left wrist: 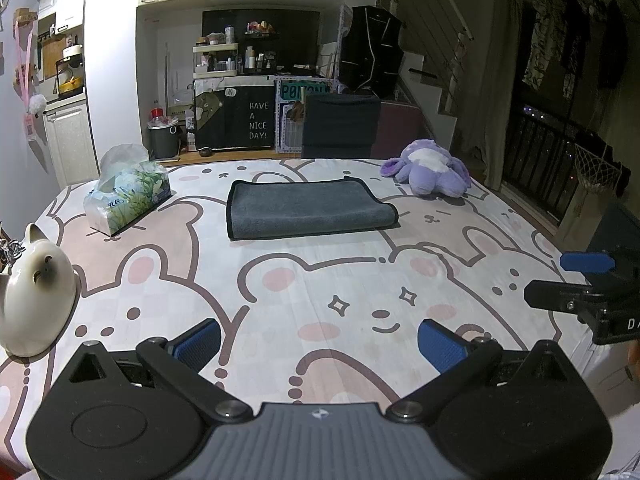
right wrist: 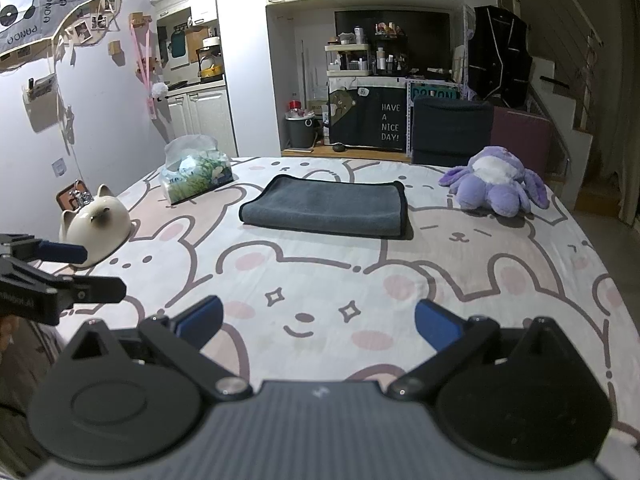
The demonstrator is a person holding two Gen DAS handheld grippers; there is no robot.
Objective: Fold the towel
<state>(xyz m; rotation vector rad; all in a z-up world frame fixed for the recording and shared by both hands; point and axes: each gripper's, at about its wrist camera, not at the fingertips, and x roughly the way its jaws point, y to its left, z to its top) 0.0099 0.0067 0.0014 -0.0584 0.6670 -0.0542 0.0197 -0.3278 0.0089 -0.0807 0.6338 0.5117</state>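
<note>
The cat figurine [left wrist: 36, 292] is cut off (left edge) in the left-wrist view.

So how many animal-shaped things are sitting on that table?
2: a white cat figurine at the left edge, and a purple plush toy at the far right, beyond the folded towel.

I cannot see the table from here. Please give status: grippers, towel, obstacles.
Left hand-held gripper open, empty. Right hand-held gripper open, empty. Grey towel lies folded mid-table, untouched. Tissue pack left, purple plush right, both apart from towel.
</note>
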